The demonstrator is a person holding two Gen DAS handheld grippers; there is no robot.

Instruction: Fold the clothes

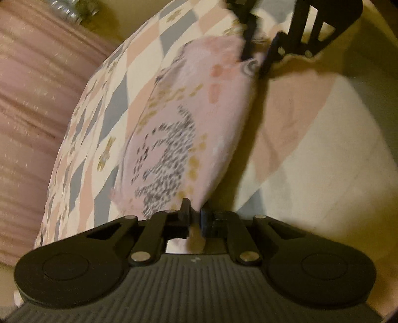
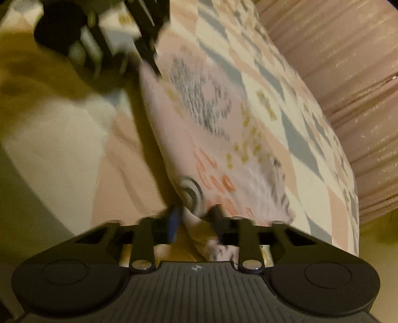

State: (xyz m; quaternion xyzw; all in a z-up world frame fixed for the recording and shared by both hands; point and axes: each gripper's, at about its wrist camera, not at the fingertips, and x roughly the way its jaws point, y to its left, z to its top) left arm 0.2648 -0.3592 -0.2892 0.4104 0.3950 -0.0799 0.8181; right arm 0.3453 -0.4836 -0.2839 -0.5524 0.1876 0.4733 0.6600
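A small pink garment (image 1: 174, 129) with a grey speckled animal print and gold dots hangs stretched between both grippers above a patterned bedspread (image 1: 114, 99). My left gripper (image 1: 195, 215) is shut on one end of it. My right gripper (image 1: 256, 62) pinches the opposite end at the top of the left wrist view. In the right wrist view the same pink garment (image 2: 206, 129) runs from my right gripper (image 2: 196, 216), shut on the cloth, up to the left gripper (image 2: 149, 62). Both frames are blurred by motion.
The bedspread (image 2: 293, 119) carries pink, grey and cream diamonds and covers a bed. A pink pleated curtain or bed skirt (image 1: 32, 111) borders it, seen also as pink pleats (image 2: 348, 74) in the right wrist view. A shiny silver object (image 1: 64, 8) lies at the far corner.
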